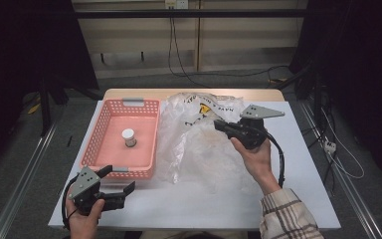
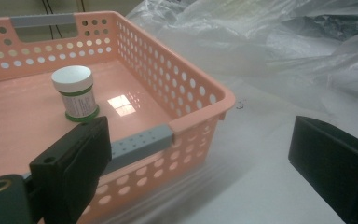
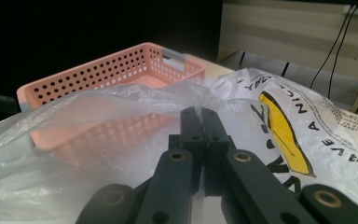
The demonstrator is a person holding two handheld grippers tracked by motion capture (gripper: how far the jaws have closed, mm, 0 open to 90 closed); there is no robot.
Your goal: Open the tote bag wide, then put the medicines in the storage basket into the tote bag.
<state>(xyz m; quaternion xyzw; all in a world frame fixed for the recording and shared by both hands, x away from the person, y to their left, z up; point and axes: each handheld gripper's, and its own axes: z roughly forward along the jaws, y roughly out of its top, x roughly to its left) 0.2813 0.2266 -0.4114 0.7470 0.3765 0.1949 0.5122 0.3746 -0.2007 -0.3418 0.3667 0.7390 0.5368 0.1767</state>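
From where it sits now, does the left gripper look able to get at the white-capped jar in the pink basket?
Probably yes. The left gripper is open beside the pink perforated plastic basket, and nothing covers the small white-capped jar; it must clear the near wall first.

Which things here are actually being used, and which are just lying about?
In use: plastic bag, pinched by the right gripper; left gripper, open by the pink basket.
Lying about, likely: small white-lidded jar in the basket; wall cables.

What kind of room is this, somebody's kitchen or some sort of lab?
Probably a lab or recording setup, not a kitchen. A white table stands between metal floor rails, dark drapes hang at the sides, and cables run down the back wall. Each hand works a camera-carrying gripper.
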